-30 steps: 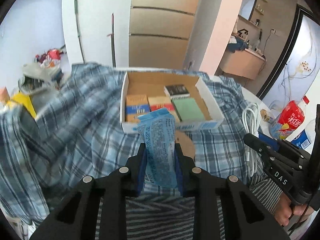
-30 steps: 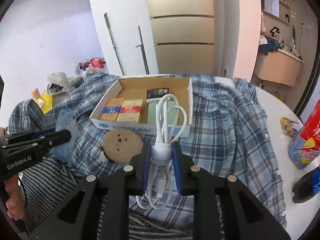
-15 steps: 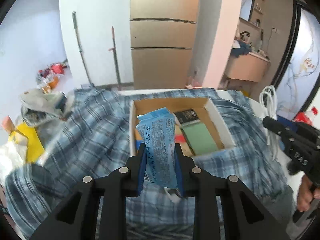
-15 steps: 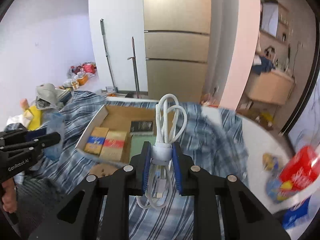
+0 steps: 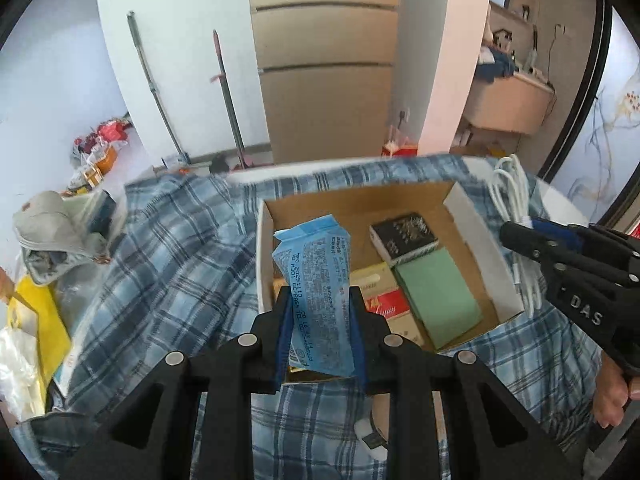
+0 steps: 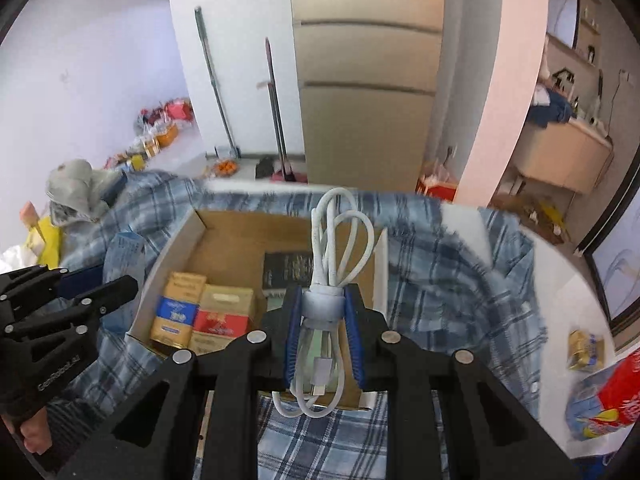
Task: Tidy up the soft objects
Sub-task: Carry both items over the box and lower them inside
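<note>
Above an open cardboard box [image 5: 476,216], the left gripper [image 5: 320,332] clamps a blue packet [image 5: 320,292]; the right gripper [image 6: 323,332] clamps a coiled white cable [image 6: 332,240].

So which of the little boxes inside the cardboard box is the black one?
The black box at the back of the cardboard box, beside the green box. The others are green, red and white and gold and blue.
</note>
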The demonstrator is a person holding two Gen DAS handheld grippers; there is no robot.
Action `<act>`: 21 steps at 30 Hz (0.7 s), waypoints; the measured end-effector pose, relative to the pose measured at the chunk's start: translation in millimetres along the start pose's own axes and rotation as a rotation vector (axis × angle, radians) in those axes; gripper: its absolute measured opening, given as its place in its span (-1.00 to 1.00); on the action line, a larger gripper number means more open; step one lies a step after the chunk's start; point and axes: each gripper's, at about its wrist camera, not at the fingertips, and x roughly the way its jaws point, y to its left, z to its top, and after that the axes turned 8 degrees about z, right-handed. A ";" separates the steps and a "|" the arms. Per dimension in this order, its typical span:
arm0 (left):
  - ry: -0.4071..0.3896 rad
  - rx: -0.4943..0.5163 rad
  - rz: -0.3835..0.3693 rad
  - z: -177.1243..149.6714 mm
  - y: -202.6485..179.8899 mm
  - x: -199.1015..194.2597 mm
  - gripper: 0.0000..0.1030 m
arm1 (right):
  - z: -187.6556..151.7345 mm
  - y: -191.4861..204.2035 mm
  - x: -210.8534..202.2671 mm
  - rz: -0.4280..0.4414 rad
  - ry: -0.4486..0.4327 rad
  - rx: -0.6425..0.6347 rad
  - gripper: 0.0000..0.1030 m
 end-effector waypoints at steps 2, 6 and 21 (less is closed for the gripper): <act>0.027 0.011 -0.001 -2.5 -1.3 12.9 -0.47 | -4.5 -5.8 12.1 0.000 0.022 0.025 -0.60; 0.041 0.008 -0.003 -5.7 0.4 28.3 -0.47 | -8.9 -12.8 25.8 -0.013 0.039 0.047 -0.60; 0.052 0.005 -0.009 -10.5 9.3 52.3 -0.47 | -20.5 -24.7 67.4 -0.036 0.141 0.039 -0.60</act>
